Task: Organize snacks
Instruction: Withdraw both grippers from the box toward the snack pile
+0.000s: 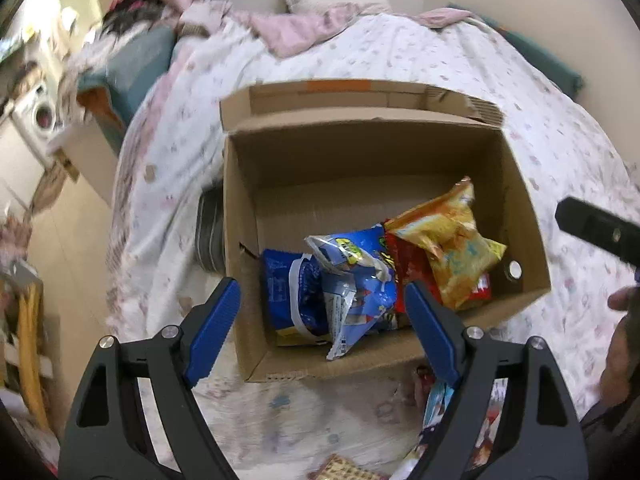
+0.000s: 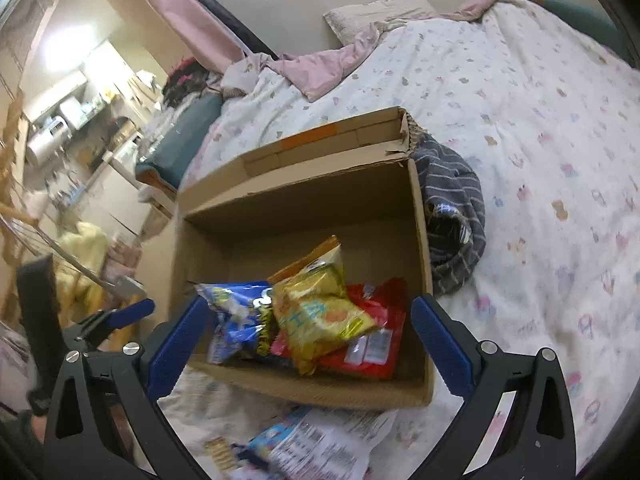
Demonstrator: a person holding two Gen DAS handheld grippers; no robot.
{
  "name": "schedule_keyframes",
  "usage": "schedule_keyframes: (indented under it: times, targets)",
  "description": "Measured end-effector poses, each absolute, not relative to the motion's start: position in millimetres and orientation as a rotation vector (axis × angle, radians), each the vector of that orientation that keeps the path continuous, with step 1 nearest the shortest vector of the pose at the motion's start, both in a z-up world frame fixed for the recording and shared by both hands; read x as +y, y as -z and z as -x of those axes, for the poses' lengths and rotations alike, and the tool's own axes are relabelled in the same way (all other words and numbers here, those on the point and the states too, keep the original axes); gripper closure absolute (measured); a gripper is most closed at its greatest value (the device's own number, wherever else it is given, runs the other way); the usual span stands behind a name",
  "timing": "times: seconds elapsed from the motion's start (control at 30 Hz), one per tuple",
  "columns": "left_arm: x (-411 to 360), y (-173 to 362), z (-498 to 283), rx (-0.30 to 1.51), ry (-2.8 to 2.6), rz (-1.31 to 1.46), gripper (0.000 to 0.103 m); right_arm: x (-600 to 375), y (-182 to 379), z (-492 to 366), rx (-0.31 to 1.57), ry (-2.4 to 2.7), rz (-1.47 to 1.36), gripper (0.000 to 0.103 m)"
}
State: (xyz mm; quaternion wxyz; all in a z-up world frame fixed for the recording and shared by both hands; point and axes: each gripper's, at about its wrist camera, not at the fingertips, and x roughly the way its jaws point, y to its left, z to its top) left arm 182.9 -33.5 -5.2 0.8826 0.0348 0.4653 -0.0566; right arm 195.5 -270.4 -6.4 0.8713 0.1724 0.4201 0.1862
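An open cardboard box point(image 1: 520, 216) sits on the bed; it also shows in the right wrist view point(image 2: 420, 220). Inside lie blue snack bags point(image 1: 352, 280), a yellow bag point(image 1: 452, 240) and a red bag point(image 2: 380, 320). My left gripper point(image 1: 320, 320) is open and empty, above the box's near edge. My right gripper point(image 2: 308, 344) is open and empty, also above the near edge. More snack packets lie on the bed in front of the box point(image 2: 304, 444), and some show in the left wrist view point(image 1: 440, 408).
The bed has a floral quilt point(image 2: 540, 160), a pink blanket point(image 2: 320, 68) and a pillow point(image 2: 376, 8). A grey striped cloth point(image 2: 456, 208) lies against the box's right side. The floor and room clutter point(image 1: 40, 240) are to the left.
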Motion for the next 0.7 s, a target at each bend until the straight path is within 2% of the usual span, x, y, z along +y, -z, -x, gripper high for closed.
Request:
schedule_keyframes:
  times: [0.27,0.53,0.7]
  targets:
    - [-23,-6,-152,0.951,0.108,-0.047,0.021,-268,-1,-161,0.868,-0.384,-0.290,0.000]
    - [-19,5,-125,1.010,0.141,-0.057,0.021,-268,-1,-124,0.875,-0.386,-0.249,0.000]
    - [8,24,-103,1.093,0.102,0.055,0.021,-273,10,-106,0.911,-0.370,-0.262,0.000]
